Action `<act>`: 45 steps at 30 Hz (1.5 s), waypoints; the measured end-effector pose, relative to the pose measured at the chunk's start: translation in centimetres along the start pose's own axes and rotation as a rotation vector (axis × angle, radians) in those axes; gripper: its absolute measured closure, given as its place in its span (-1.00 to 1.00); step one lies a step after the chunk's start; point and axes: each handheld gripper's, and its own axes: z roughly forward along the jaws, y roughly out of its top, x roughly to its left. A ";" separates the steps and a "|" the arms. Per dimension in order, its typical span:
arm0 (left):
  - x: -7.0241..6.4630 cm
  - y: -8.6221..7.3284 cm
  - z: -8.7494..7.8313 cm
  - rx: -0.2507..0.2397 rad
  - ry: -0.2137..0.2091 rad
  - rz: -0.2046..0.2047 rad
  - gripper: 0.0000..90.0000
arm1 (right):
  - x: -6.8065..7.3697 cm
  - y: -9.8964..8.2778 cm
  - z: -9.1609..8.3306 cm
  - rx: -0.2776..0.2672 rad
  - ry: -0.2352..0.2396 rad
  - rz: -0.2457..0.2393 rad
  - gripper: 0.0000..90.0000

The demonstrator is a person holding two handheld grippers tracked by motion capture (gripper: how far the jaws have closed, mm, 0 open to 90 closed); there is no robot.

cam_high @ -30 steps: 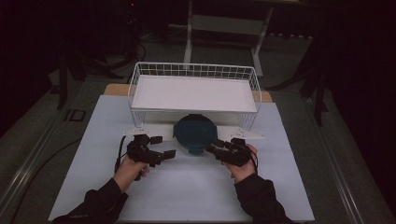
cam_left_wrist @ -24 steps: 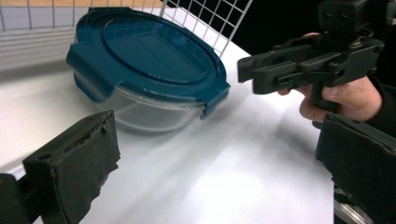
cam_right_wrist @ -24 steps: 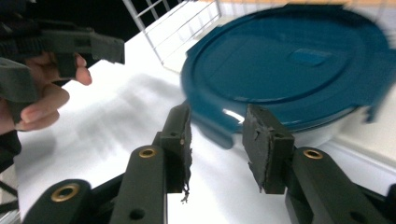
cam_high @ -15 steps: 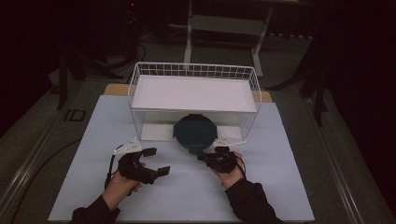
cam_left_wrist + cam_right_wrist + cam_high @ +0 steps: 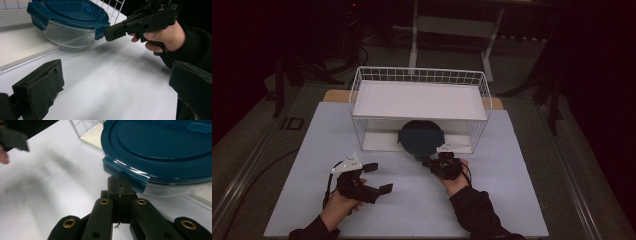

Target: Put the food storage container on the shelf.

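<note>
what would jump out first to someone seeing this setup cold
A round glass container with a blue clip lid sits at the front of a white wire basket on the white table. The right tool, jaws shut, has its tip at a lid clip; the left tool hovers open nearby.

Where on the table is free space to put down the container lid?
The white table is bare right of the right gripper, between both hands, and left of the wire basket. The basket's upper shelf is bare too. It is crowded around the blue-lidded container under it, near the left gripper.
</note>
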 end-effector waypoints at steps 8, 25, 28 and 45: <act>0.2 0.0 0.0 -0.007 0.007 0.007 -1.00 | -0.9 0.9 0.9 -0.017 -0.024 0.013 1.00; 0.4 -0.3 0.1 -0.004 0.002 0.009 -1.00 | -2.2 2.5 3.1 -0.045 -0.050 0.022 1.00; 0.4 -0.4 0.1 -0.002 0.003 0.007 -1.00 | -2.0 2.7 3.2 -0.049 -0.056 0.012 1.00; -0.5 0.0 -0.3 -0.014 -0.024 0.037 -1.00 | 0.2 1.7 -0.3 -0.115 0.076 -0.004 -0.48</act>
